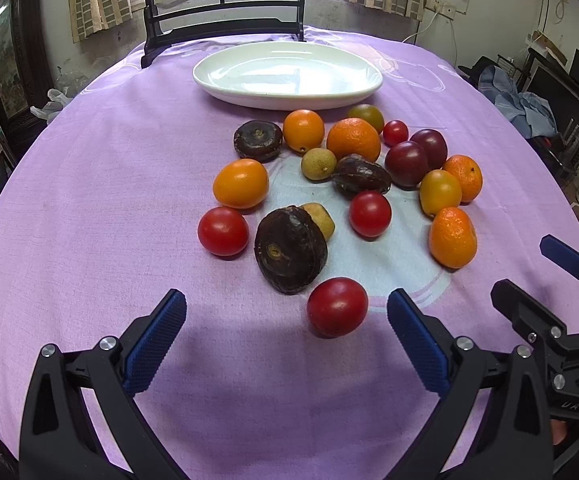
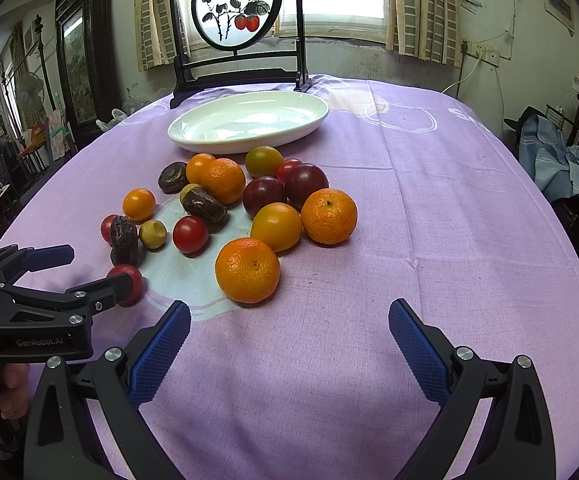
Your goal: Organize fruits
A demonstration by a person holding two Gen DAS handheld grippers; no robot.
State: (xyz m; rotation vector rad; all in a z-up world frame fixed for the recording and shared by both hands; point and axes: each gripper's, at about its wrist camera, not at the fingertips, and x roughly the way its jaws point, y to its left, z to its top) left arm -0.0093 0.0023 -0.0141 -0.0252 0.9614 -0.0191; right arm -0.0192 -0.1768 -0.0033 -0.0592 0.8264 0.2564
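Several fruits lie loose on the purple tablecloth point(image 1: 89, 200): red tomatoes, orange mandarins, dark purple plums and brown water chestnuts. An empty white oval plate point(image 1: 287, 74) stands behind them; it also shows in the right wrist view point(image 2: 249, 120). My left gripper point(image 1: 285, 336) is open, with a red tomato point(image 1: 337, 306) just ahead between its fingers. My right gripper point(image 2: 289, 340) is open and empty, just short of a mandarin point(image 2: 247, 270). The left gripper point(image 2: 85, 272) shows in the right wrist view, and the right gripper point(image 1: 529, 276) in the left wrist view.
A black-framed round painted screen point(image 2: 235, 8) stands at the table's far edge behind the plate. A dark cabinet point(image 2: 81, 60) is at the left wall. Clothes on a rack point(image 2: 561, 160) are at the right. The table edge curves off on both sides.
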